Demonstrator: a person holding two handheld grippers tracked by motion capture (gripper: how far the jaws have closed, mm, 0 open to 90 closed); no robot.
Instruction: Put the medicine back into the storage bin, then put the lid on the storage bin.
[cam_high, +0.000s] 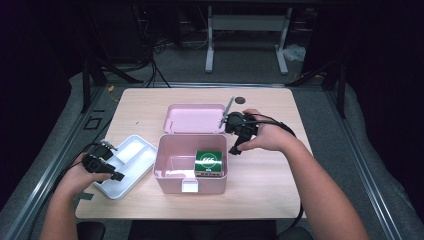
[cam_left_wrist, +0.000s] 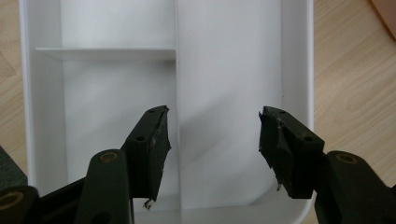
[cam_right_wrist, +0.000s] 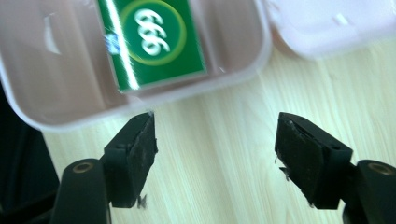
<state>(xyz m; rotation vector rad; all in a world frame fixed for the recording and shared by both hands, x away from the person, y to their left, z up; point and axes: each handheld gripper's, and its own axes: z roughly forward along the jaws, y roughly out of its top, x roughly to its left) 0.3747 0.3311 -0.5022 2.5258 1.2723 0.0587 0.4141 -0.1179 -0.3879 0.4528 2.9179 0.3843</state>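
While the green box (cam_high: 208, 161) sits in the pink bin (cam_high: 170, 172), both tools wait empty.
Right hand-held gripper (cam_high: 234, 136): jaws apart, nothing between, over bare desk (cam_right_wrist: 219, 154) just outside the bin's rim, box just ahead of it. Left hand-held gripper (cam_high: 111, 162): jaws apart over the white tray (cam_left_wrist: 233, 70). Best next: bring the tray across level, clear the bin's rim and open lid (cam_high: 194, 118).

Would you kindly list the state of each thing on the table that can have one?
pink box: open, lid folded back flat on the table
green packet: inside the pink box
white tray: empty, beside the box
left gripper: open, over the tray
right gripper: open, nothing between its jaws
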